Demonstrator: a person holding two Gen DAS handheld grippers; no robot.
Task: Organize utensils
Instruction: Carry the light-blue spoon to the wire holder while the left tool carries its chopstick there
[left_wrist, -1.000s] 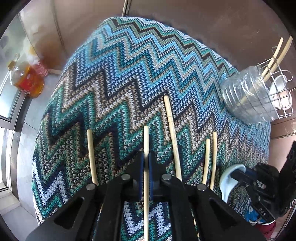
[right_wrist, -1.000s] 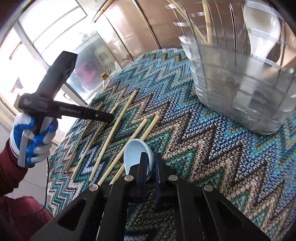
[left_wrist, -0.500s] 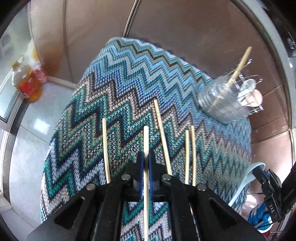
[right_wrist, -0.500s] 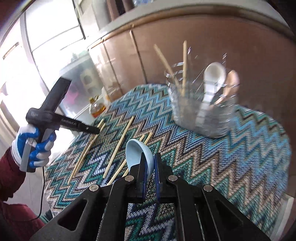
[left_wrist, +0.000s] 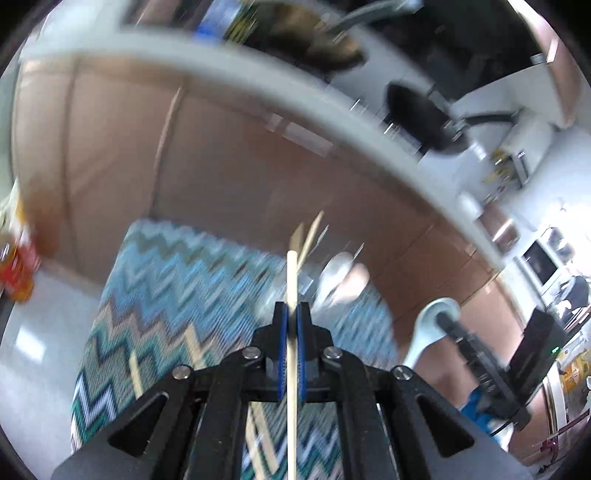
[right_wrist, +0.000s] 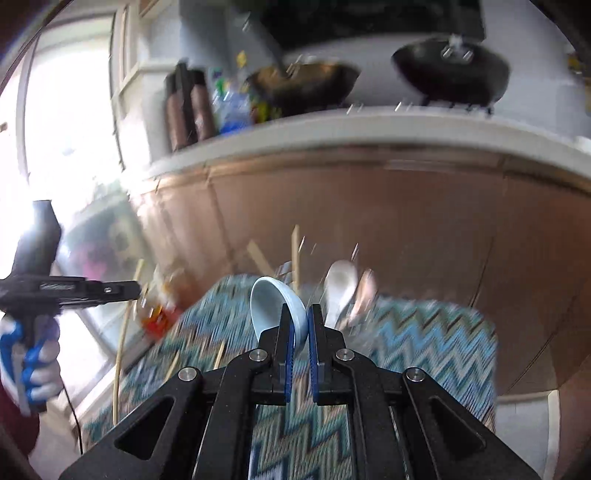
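Left gripper (left_wrist: 291, 314) clamps light, stiff chopstick (left_wrist: 291, 280) mid-shaft; right gripper (right_wrist: 301, 314) pinches slick, probably ceramic spoon (right_wrist: 275, 306), both short of holder (right_wrist: 325, 291).

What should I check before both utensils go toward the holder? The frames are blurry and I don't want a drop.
1. Left claw shut on the pale wooden chopstick: ok.
2. Chopstick runs straight between the blue pads, tip forward: ok.
3. Right claw shut on the light blue ceramic spoon: ok, though it pinches the bowl's edge, so the hold may be shallow.
4. Clear plastic utensil holder position and opening: cannot tell, blurred.
5. Loose chopsticks remain on the zigzag knit cloth: not ok, more to collect.
6. Both claws apart from each other: ok.
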